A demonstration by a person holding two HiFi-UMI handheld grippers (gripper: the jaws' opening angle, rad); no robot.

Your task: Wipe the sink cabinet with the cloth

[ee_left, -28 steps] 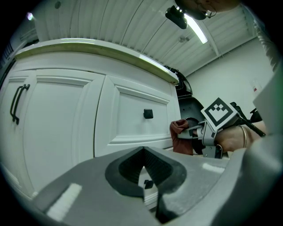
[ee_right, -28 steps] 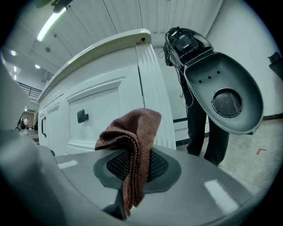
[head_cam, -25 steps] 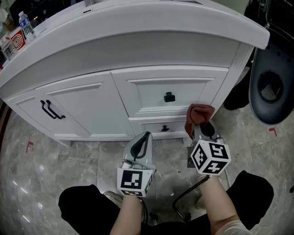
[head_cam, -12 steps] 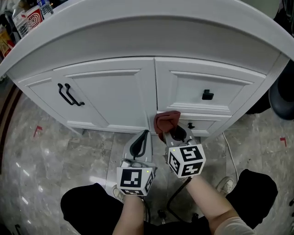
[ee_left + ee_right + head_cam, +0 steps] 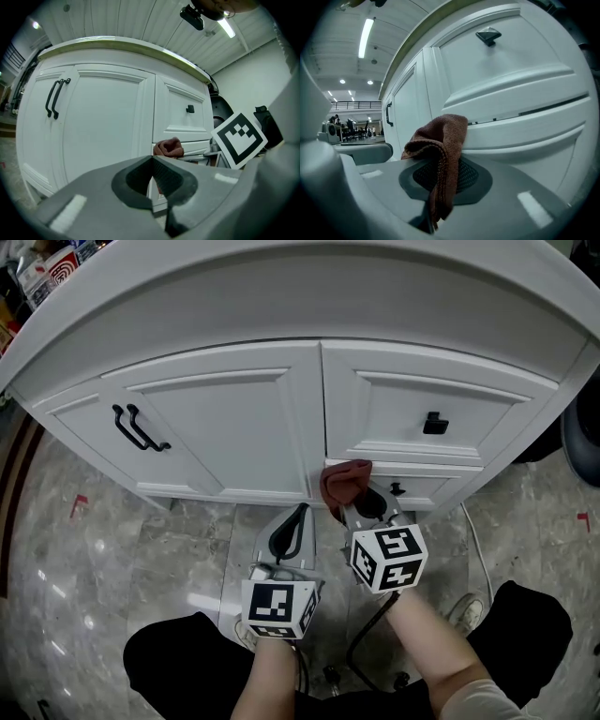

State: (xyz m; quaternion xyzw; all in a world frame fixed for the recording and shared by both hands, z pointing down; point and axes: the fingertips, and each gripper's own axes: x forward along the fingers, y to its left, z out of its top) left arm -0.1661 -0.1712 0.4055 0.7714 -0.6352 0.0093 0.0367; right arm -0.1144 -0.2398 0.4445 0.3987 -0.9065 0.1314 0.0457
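Observation:
A white sink cabinet (image 5: 234, 437) fills the upper half of the head view, with a door on the left and two drawers on the right. My right gripper (image 5: 361, 507) is shut on a reddish-brown cloth (image 5: 343, 482), which is pressed against the left end of the lower drawer front (image 5: 431, 488). In the right gripper view the cloth (image 5: 440, 150) hangs bunched between the jaws, touching the drawer edge. My left gripper (image 5: 289, 532) is shut with nothing in it, held low in front of the door's bottom. The left gripper view shows the cloth (image 5: 169, 147) past its jaws.
Black bar handles (image 5: 139, 429) sit on the door, a square black knob (image 5: 433, 422) on the upper drawer, a small knob (image 5: 397, 489) on the lower one. Grey marble floor (image 5: 122, 559) lies below. A cable (image 5: 473, 549) runs on the floor at right. Bottles and boxes (image 5: 47, 261) stand on the countertop's far left.
The right gripper carried the cloth leftwards along the lower drawer front, from its right end to its left end, and then held nearly still. The left gripper kept its place.

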